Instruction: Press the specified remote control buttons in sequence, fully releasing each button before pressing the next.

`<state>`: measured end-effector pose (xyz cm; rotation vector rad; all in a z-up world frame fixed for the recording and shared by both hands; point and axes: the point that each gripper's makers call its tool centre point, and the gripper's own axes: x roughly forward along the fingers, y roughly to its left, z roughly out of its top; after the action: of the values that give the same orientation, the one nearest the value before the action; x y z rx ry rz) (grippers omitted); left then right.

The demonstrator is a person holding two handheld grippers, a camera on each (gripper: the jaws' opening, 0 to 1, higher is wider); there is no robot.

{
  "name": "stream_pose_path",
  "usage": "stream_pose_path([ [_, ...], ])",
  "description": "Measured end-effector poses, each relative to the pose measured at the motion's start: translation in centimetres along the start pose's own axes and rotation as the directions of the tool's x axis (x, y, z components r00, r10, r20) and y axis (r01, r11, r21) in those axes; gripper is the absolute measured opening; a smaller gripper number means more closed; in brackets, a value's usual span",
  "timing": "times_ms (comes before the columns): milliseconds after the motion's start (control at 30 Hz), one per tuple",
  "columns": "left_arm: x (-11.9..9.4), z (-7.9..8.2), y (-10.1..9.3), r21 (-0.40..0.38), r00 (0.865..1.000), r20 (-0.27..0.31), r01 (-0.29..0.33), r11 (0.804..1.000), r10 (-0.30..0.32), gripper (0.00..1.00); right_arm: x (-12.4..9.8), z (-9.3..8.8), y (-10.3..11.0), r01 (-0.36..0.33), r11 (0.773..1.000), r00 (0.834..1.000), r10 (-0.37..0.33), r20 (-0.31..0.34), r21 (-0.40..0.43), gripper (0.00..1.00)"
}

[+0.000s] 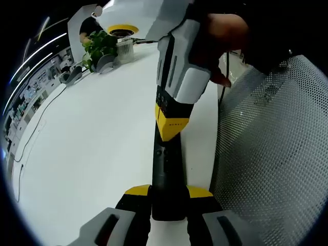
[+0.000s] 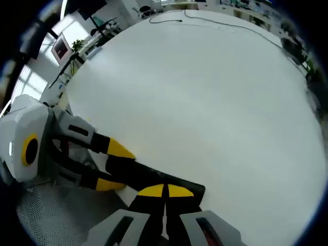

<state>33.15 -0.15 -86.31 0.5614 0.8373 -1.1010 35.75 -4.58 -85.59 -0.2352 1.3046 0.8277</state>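
- Remote (image 1: 166, 179) lay lengthwise on the white table (image 1: 87, 154), near its edge, beside a mesh chair (image 1: 277, 164).
- Left gripper (image 1: 168, 192) was clenched on the remote's near end, yellow tips either side.
- Right gripper (image 1: 171, 120) came in from above w/ jaws together, tip touching the remote's top face; a hand (image 1: 220, 36) held it.
- In right gripper view, right gripper (image 2: 165, 190) was closed, pressing on the remote (image 2: 148, 177); left gripper (image 2: 115, 166) gripped the remote's other end.
- Plant (image 1: 100, 46) stood at the table's far end.
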Motion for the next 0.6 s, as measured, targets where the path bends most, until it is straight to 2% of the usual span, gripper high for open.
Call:
stream_pose_path([
  [367,0.0,0.1,-0.2,0.012,1.000,0.009,-0.002,1.000,0.002,0.25,-0.2,0.0,0.0,-0.031,0.996,0.999,0.033,-0.027,0.085,0.00],
  [500,0.1,0.3,-0.7,0.031,1.000,0.017,0.017,0.999,-0.018,0.24,-0.3,0.9,0.5,-0.047,0.997,0.999,0.045,0.028,0.061,0.00],
  [600,0.2,0.3,-0.8,0.035,1.000,0.011,0.021,0.999,-0.021,0.24,-0.1,1.0,1.3,-0.081,0.995,0.996,0.079,0.032,0.061,0.00],
])
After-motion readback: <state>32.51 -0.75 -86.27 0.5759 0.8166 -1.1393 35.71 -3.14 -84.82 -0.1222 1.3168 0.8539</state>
